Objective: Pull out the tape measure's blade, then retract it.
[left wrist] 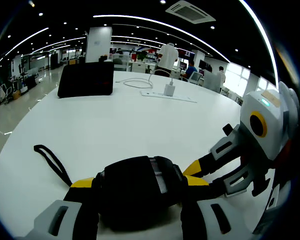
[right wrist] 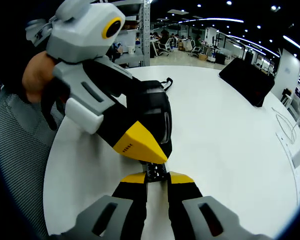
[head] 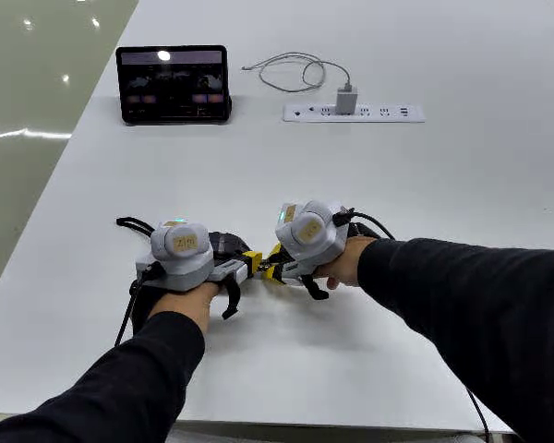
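Near six o'clock on the table (head: 351, 185), left gripper (left wrist: 139, 184) clamps the tape measure (left wrist: 137, 197), right gripper (right wrist: 155, 179) pinches its blade tip (right wrist: 152, 171); pull-out seemingly starting, toward three o'clock next.

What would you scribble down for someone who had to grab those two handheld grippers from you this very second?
Left gripper: shut on the tape measure, clamping its black case near the front edge of the white table.
Right gripper: shut on the blade end, right at the case's mouth.
Done: both grips are set; the blade looks barely drawn, if at all.
Left: move the grippers apart to draw the blade out, then let it retract.
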`<state>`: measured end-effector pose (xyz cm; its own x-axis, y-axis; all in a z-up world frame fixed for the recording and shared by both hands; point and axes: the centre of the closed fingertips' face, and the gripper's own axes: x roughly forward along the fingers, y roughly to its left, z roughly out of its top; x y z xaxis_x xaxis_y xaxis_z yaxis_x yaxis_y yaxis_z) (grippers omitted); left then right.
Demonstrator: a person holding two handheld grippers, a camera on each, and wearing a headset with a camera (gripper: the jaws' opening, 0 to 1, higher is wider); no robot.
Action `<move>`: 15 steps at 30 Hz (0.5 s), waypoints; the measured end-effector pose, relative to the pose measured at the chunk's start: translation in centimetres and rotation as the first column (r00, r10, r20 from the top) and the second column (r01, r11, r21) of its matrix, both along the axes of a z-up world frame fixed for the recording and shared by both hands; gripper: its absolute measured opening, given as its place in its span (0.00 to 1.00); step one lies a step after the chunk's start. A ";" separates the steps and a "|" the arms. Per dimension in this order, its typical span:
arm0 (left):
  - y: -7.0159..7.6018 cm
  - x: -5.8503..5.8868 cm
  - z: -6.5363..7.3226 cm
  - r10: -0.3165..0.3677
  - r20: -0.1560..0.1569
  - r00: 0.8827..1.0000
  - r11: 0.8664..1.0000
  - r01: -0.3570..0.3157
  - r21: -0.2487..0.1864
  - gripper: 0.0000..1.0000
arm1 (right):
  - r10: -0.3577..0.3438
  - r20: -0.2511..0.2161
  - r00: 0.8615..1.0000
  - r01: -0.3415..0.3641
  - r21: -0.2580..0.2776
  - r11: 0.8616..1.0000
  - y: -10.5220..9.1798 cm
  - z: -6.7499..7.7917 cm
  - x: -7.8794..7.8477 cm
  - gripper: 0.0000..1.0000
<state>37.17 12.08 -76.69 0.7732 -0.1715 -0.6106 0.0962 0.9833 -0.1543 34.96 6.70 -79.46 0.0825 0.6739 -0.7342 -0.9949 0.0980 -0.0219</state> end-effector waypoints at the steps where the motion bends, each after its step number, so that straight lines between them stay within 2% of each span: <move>1: 0.0 0.0 0.0 0.001 0.000 1.000 1.000 -0.001 -0.001 0.63 | -0.002 -0.003 1.000 0.002 0.001 1.000 0.0 0.0 0.1 0.11; 10: 0.0 -0.1 0.0 0.001 -0.002 1.000 1.000 -0.001 -0.006 0.63 | -0.032 -0.035 0.999 0.033 0.010 0.999 0.5 0.0 0.1 0.11; 15: 0.0 -0.1 0.0 -0.001 0.000 1.000 1.000 0.001 -0.002 0.63 | -0.039 -0.026 0.999 0.039 0.016 0.999 0.5 0.0 0.1 0.11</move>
